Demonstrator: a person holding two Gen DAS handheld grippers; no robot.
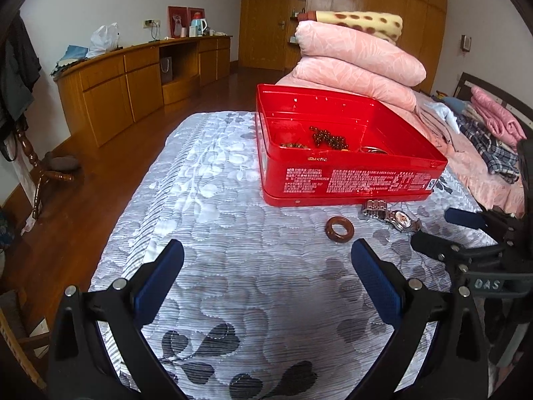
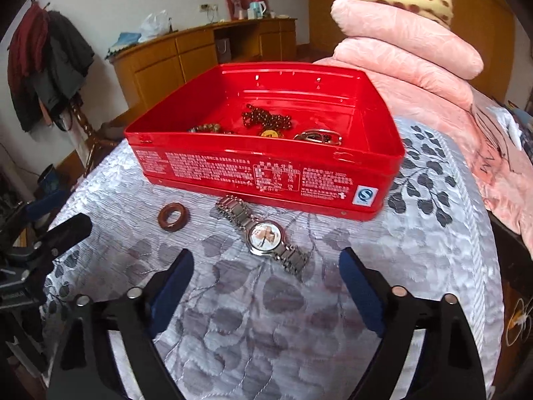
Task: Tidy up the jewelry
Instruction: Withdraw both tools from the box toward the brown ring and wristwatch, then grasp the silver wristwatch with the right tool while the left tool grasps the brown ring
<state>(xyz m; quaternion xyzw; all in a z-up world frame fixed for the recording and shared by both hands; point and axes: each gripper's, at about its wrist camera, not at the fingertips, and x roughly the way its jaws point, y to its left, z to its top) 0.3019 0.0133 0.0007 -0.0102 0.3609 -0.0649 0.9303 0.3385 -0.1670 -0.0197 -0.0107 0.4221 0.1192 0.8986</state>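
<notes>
A red tin box (image 1: 353, 180) (image 2: 263, 170) stands open on the grey patterned bedspread. It holds a dark bead string (image 2: 266, 118), a bead bracelet (image 2: 206, 128) and a metal piece (image 2: 318, 136). In front of the box lie a brown ring (image 1: 339, 229) (image 2: 173, 216) and a silver wristwatch (image 1: 394, 217) (image 2: 265, 235). My left gripper (image 1: 266, 253) is open and empty, short of the ring. My right gripper (image 2: 266, 260) is open and empty, just in front of the watch; it also shows in the left wrist view (image 1: 429, 230).
Folded pink quilts (image 1: 359, 60) and a spotted blanket (image 1: 359, 21) are stacked behind the box. Clothes (image 1: 493, 126) lie on the bed at right. A wooden cabinet (image 1: 140, 80) lines the far wall. A coat stand (image 2: 50, 66) is left of the bed.
</notes>
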